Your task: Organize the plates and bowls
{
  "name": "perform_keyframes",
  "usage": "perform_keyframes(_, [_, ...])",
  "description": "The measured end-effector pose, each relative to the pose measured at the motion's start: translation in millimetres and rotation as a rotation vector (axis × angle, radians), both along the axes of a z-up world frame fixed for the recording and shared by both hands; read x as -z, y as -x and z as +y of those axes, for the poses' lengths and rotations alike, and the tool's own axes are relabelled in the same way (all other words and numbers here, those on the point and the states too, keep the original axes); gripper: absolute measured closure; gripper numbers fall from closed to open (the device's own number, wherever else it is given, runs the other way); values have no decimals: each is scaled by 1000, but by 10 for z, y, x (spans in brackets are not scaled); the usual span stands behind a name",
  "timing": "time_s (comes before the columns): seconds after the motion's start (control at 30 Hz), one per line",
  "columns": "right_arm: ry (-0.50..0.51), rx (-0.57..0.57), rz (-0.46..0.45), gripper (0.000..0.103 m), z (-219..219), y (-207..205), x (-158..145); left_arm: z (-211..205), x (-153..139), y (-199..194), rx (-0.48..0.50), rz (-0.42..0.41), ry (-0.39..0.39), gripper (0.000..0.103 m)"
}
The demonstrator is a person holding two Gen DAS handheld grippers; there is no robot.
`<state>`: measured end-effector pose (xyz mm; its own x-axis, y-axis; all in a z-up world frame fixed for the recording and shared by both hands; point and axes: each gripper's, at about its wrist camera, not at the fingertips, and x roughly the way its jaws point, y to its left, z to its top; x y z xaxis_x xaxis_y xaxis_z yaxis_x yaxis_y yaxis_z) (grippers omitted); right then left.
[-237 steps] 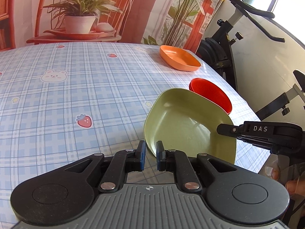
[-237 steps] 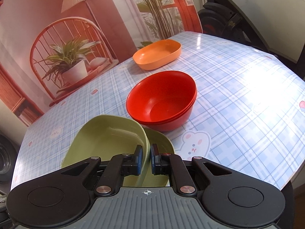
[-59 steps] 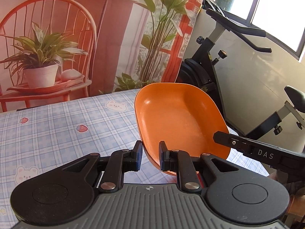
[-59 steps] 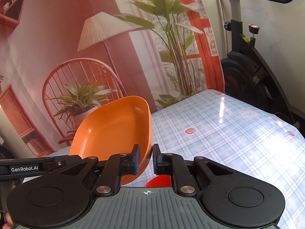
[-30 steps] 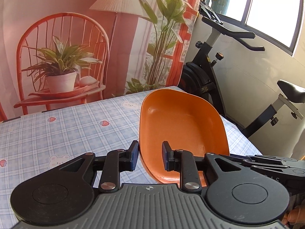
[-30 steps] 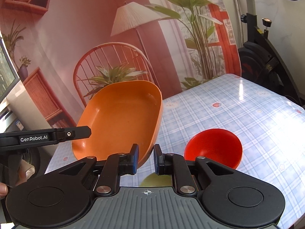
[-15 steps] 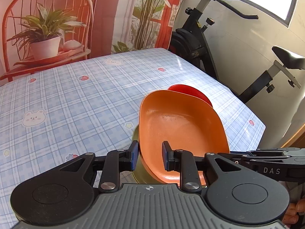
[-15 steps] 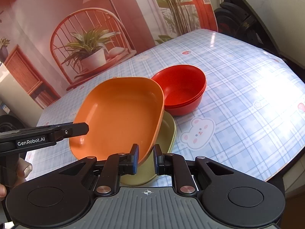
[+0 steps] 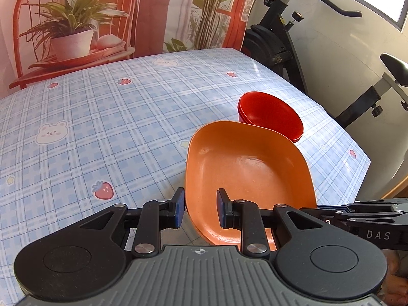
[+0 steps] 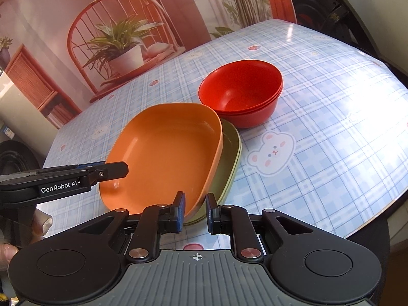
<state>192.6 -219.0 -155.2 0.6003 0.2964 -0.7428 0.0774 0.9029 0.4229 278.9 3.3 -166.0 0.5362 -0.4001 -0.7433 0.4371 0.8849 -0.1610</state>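
The orange plate [image 10: 163,150] rests nested on the green plates [image 10: 230,158], offset toward their left, just near of the stacked red bowls [image 10: 242,94] on the bench [image 9: 102,117]. Left tool [image 9: 198,207] and right tool [image 10: 195,210] both stand apart, straddling its rim. Pulling away carelessly could snag that rim and skew the stack.

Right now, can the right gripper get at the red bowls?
Probably yes. The red bowls stand clear beyond the orange plate, nothing over them. The right gripper is open astride that plate's rim, so it must back off first.
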Motion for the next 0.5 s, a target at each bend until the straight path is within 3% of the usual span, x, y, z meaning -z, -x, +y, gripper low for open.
perform_keyframes(0.5, [-31, 48, 10, 87, -96, -28, 97, -137, 81, -32, 15, -16, -29, 77])
